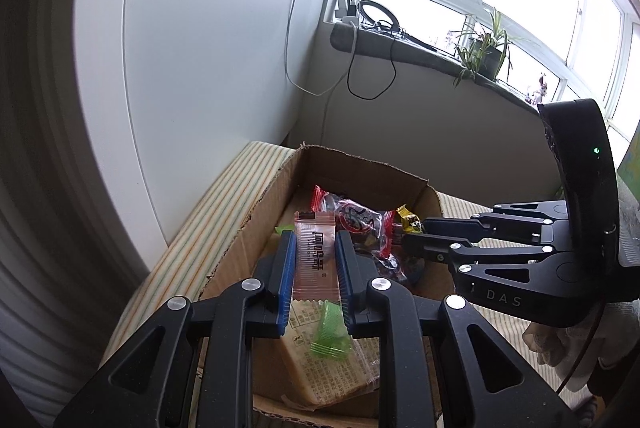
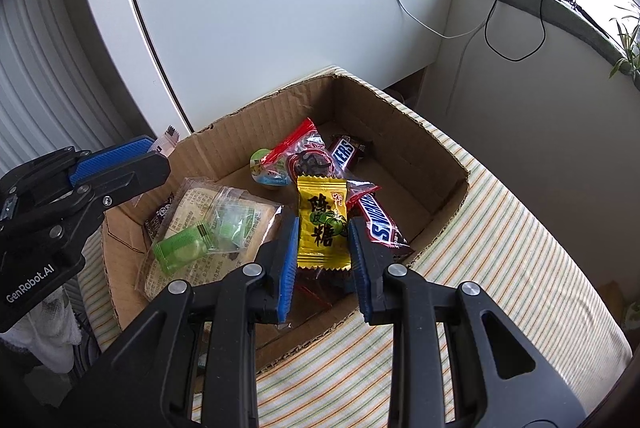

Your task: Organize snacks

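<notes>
A cardboard box [image 2: 400,132] is seen across the centre of the right wrist view, set on a striped cloth [image 2: 500,248] that runs to the lower right. Inside the box, a flat cracker pack [image 2: 192,228] lies at centre-left w/ a green candy [image 2: 182,248] on top; two Snickers bars [image 2: 380,220] and a red-edged clear packet [image 2: 304,148] are piled toward the centre.

The right gripper [image 2: 324,252] is clenched on a yellow candy [image 2: 323,224], held at lower centre of that view above the box contents. Its long axis runs up-down in the frame, along the fingers, printed face toward the camera.

The left gripper [image 1: 316,268] is closed on a pale pink wrapper [image 1: 316,260], seen at lower centre of the left wrist view over the box. Its long axis also runs up-down in the frame, serrated ends at top and bottom.

Both pieces appear to be held over the box, so placing is judged to be the step in hand. It would be done well if each piece were lowered close to the pile before the jaws are parted, approx. flat and over a bare patch of the box floor, so nothing bounces out. The grippers sit near each other; release should be staggered to avoid a knock.
</notes>
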{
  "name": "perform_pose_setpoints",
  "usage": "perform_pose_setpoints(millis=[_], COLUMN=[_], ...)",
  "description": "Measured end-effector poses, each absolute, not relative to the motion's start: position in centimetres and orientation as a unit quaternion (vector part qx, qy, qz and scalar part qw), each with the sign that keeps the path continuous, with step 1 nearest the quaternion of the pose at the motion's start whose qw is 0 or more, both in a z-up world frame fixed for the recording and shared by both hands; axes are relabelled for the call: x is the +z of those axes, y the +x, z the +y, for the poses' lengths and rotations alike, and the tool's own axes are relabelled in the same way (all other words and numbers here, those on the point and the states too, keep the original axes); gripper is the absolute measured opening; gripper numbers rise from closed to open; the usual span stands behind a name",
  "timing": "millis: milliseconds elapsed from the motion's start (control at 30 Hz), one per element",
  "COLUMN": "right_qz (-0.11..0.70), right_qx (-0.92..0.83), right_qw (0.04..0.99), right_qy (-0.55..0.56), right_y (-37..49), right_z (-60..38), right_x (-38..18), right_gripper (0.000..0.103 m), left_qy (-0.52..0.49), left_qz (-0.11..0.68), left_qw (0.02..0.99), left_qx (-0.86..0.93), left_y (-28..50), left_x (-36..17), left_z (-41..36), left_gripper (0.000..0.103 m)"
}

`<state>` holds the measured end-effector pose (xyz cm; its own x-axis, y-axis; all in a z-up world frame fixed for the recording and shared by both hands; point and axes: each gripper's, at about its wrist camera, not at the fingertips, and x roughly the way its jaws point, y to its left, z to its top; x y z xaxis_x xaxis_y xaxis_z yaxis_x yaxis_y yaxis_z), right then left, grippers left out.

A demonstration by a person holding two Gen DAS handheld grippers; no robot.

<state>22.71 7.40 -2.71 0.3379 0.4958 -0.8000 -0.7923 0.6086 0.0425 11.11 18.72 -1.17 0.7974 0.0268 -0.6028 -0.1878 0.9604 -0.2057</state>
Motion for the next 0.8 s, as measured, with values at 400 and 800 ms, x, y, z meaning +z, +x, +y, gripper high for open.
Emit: perform_pose_setpoints(millis=[400, 800], right_qz=[0.392, 0.384], right_qx=[0.393, 0.391], right_qw=[0.811, 0.818], right_qy=[-0.183, -0.173], right_y=[22.2, 21.1], right_z=[6.8, 6.0], right_x=[-2.0, -1.6], right_gripper=[0.075, 0.084], left_qy=[-0.124, -0.114], left_qz=[0.311, 0.315], left_qw=[0.940, 0.939], left_qx=[0.062, 0.074], left_y=[10.7, 9.7], left_x=[-0.9, -0.5], left_z=[18.6, 18.7], left_gripper=[0.047, 0.060])
